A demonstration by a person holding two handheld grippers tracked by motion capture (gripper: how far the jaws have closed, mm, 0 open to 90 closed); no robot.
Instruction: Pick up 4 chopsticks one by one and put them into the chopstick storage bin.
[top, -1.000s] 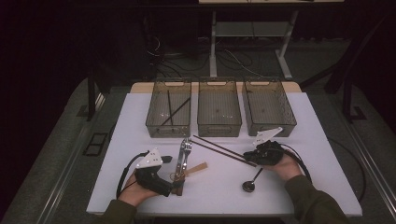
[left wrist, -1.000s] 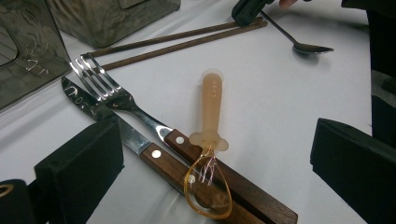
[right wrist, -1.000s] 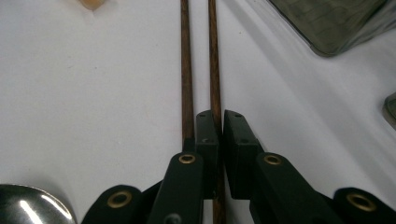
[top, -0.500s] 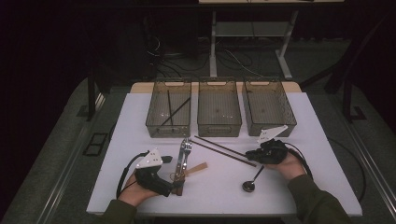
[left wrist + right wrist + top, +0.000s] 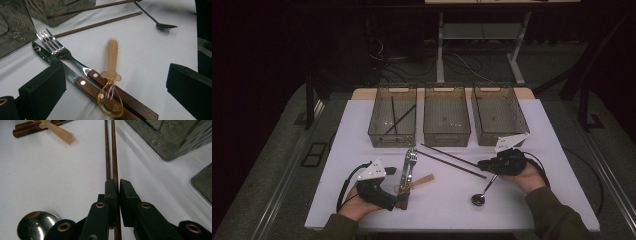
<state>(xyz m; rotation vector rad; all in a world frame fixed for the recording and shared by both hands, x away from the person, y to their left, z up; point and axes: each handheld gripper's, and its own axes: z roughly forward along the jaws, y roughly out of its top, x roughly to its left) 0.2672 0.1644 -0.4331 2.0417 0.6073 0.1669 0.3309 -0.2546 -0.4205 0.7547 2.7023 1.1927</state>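
Observation:
My right gripper (image 5: pixel 486 165) (image 5: pixel 118 186) lies low on the white table (image 5: pixel 542 150), shut on the near end of a brown chopstick (image 5: pixel 114 160). A second chopstick (image 5: pixel 107 155) lies right beside it, outside the jaws. Both chopsticks (image 5: pixel 452 159) run left and away toward the bins. My left gripper (image 5: pixel 398 199) (image 5: pixel 115 75) rests open at the front left. Its wide jaws flank the wooden handles of a fork (image 5: pixel 62 53) (image 5: pixel 411 159) and a knife (image 5: pixel 50 60), without touching them. An amber plastic spoon (image 5: pixel 111 75) (image 5: pixel 422 181) lies across those handles.
A metal spoon (image 5: pixel 482 194) (image 5: pixel 35 223) lies just in front of the right hand. Three clear bins stand in a row at the back: the left bin (image 5: pixel 393 134) holds two chopsticks, while the middle bin (image 5: pixel 447 132) and right bin (image 5: pixel 499 131) look bare.
The right hand has edged slightly to the right with its gripper low on the chopsticks. The left hand and the cutlery have stayed put.

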